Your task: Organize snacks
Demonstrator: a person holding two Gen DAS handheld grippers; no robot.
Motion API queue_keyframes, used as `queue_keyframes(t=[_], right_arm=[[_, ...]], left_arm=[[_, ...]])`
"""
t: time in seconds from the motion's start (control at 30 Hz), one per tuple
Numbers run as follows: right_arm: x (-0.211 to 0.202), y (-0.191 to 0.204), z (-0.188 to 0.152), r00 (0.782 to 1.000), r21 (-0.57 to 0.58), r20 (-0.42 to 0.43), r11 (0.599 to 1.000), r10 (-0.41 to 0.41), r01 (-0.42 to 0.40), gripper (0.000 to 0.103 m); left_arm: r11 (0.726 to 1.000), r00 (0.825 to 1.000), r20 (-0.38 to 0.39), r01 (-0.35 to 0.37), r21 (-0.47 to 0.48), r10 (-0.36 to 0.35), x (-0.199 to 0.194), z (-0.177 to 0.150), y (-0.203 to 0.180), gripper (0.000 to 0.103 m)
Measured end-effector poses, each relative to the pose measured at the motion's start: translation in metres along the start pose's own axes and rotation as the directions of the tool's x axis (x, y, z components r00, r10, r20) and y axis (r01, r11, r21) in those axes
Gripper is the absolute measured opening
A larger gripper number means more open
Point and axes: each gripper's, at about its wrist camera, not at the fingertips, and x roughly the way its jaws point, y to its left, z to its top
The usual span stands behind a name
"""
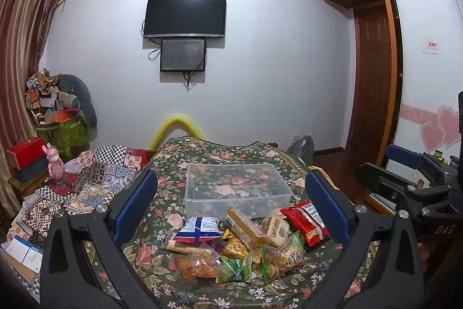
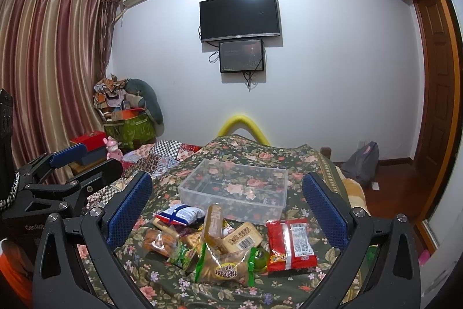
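Left wrist view: left gripper (image 1: 231, 207) jaws spread wide, holding nothing, above the snack pile (image 1: 246, 245) on the floral bedspread (image 1: 173, 210). Clear plastic bin (image 1: 235, 188) just behind the pile. Right gripper (image 1: 405, 164) off to the side.

Right wrist view: right gripper (image 2: 227, 209) also wide apart, nothing held. Red packet (image 2: 289, 243) at the pile's right edge, blue-white bag (image 2: 181, 215) near the bin (image 2: 234, 187).

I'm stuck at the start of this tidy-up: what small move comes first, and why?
Probably lower the right gripper onto the red packet. Both grippers are open and hold nothing, the clear box behind the pile has no snacks in it, and that packet lies flat at the pile's right edge.
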Motion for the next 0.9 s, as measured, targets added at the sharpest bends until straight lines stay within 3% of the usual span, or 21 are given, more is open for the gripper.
queue_keyframes(t=[0.9], right_arm=[[-0.0023, 0.002, 0.0014, 1.0, 0.0, 0.012, 1.0, 0.001, -0.001, 0.103]], left_arm=[[1.0, 1.0, 0.002, -0.013, 0.007, 0.013, 0.0011, -0.0038, -0.0041, 0.103]])
